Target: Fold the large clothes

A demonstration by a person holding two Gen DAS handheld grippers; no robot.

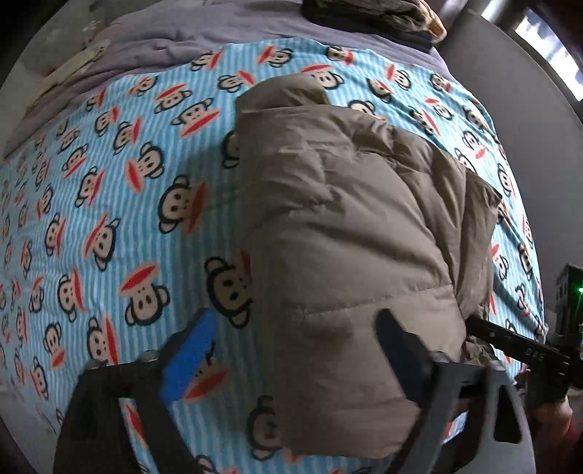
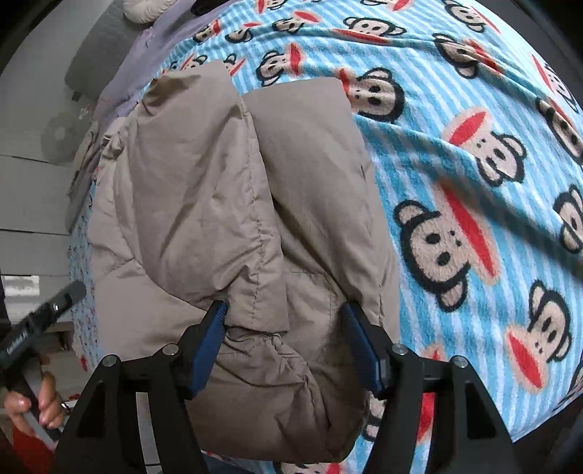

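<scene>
A tan puffer jacket (image 1: pixel 346 226) lies folded lengthwise on a blue striped monkey-print blanket (image 1: pixel 109 204). My left gripper (image 1: pixel 295 350) is open above the jacket's near end; its right finger rests over the fabric and its left finger hangs over the blanket. In the right wrist view the jacket (image 2: pixel 226 204) fills the middle, with a sleeve folded over its body. My right gripper (image 2: pixel 286 328) is open, and its blue pads (image 2: pixel 213 339) straddle the jacket's near bunched edge. The right gripper's body also shows in the left wrist view (image 1: pixel 524 350).
A lilac sheet (image 1: pixel 175 43) and a dark pile of clothes (image 1: pixel 375 14) lie at the far end of the bed. A grey wall panel (image 1: pixel 517 109) stands to the right. The monkey blanket (image 2: pixel 473 182) spreads right of the jacket. The left gripper handle and a hand (image 2: pixel 32 368) show at the left.
</scene>
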